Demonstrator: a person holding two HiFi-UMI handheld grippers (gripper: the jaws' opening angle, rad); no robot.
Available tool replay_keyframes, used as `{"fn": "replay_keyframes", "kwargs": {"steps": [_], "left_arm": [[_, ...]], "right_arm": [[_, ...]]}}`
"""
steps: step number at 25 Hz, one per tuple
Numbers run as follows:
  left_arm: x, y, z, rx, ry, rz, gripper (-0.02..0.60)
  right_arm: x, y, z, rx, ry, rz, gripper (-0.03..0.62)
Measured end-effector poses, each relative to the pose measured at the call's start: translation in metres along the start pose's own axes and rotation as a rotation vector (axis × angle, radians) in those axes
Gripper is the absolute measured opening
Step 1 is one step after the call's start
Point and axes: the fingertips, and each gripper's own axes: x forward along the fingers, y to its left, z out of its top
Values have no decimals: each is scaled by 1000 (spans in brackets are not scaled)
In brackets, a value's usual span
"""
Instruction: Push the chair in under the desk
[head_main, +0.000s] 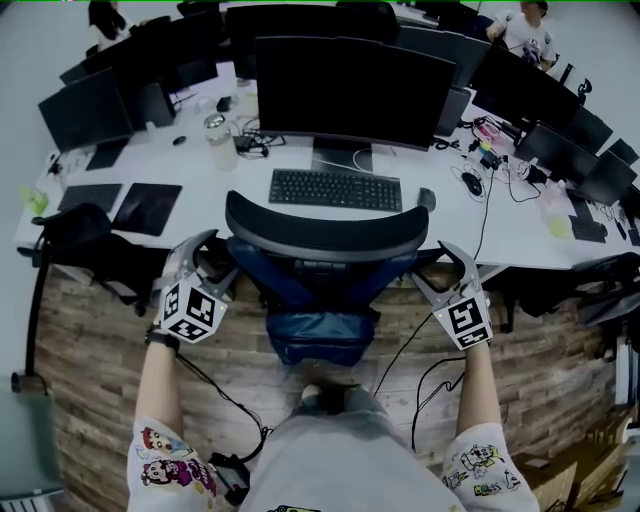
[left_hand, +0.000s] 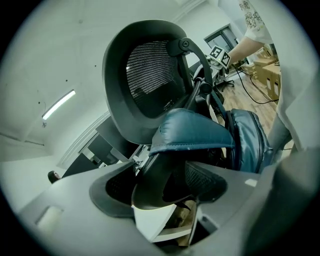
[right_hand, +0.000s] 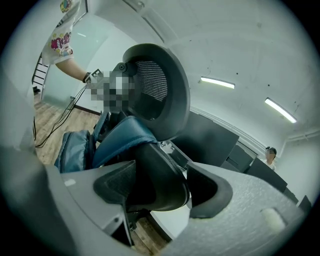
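A dark office chair (head_main: 325, 235) with a curved mesh backrest stands close against the white desk (head_main: 200, 190), its seat under the desk edge. My left gripper (head_main: 212, 262) is at the chair's left armrest (left_hand: 160, 185). That armrest lies between the jaws (left_hand: 162, 186), which stand wide around it without a clear press. My right gripper (head_main: 437, 268) is on the other side, where the right armrest (right_hand: 155, 180) fills the space between its pads (right_hand: 162, 189). A blue bag (head_main: 320, 335) hangs behind the backrest.
On the desk are a keyboard (head_main: 335, 188), a large monitor (head_main: 350, 90), a mouse (head_main: 427, 198) and a bottle (head_main: 218, 140). More monitors and cables crowd both sides. Black cords (head_main: 415, 380) trail over the wooden floor by my feet (head_main: 330, 395). Another person (head_main: 525, 30) sits far right.
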Motion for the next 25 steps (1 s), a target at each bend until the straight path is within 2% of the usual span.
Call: {"fn": "replay_keyframes", "kwargs": {"steps": [6,10,14,18,21,25], "left_arm": [[-17,-7,-5,-18,15,23,322],[-33,-19,-8,-69,14,34,319],[-51,-27,-1,-159,-12,67,306],[-65,-40,20,-263,-72,86,281],[-73,-51,36,-344,-113,98,258],[-80,-73,50,-453,-139,84,232]], "right_arm": [[-18,11,-2,17,9,-1,313],[-29,23,5,66,-26,-5,313],[-40,39,15,115,-67,-4,313],[-51,51,26,188,-118,-10,313],[-59,59,37,258,-167,-11,289],[-66,74,57,325,-219,9,270]]}}
